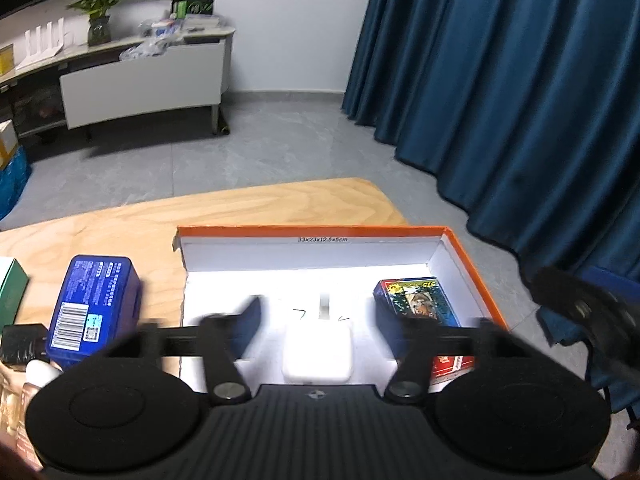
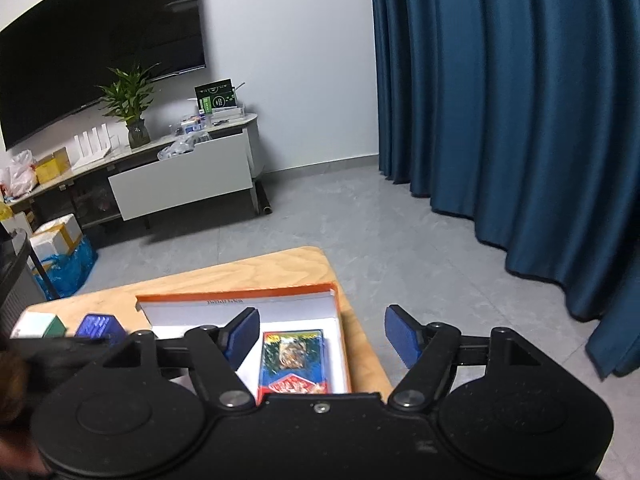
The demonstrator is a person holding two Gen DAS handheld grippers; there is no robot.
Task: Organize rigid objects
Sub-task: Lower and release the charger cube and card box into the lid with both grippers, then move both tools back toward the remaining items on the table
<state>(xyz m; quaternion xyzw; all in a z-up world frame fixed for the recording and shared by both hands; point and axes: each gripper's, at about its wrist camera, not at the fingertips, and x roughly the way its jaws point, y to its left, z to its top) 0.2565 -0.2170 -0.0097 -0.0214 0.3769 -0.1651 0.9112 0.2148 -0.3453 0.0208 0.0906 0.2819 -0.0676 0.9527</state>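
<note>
Left gripper [image 1: 320, 320] spread above an orange-rimmed box [image 1: 476, 264]; a white case [image 1: 318, 354] lies between its blurred fingers, seemingly untouched. Card pack [image 1: 416, 304] at three o'clock. Right gripper [image 2: 322, 334] spread, empty.

L gripper [image 1: 318, 320] over orange-rimmed box [image 1: 472, 268] on wood table [image 1: 120, 232]; jaws apart, blurred. White case [image 1: 317, 354] sits on box floor between the blue pads [image 1: 250, 326], not touching either. Card pack [image 1: 420, 300] lies flat at box's R side, near the wall, partly behind R finger. Left of box, on table: blue box [image 1: 90, 304] w/ barcode, just beside box wall; green box [image 1: 12, 292] at frame edge; black item [image 1: 22, 342] near blue box's front corner. Blurred dark shape [image 1: 588, 308] at R edge, can't tell what. Behind: grey floor, blue curtain [image 1: 500, 80], white cabinet [image 1: 140, 88] w/ plant [image 1: 98, 8].
</note>
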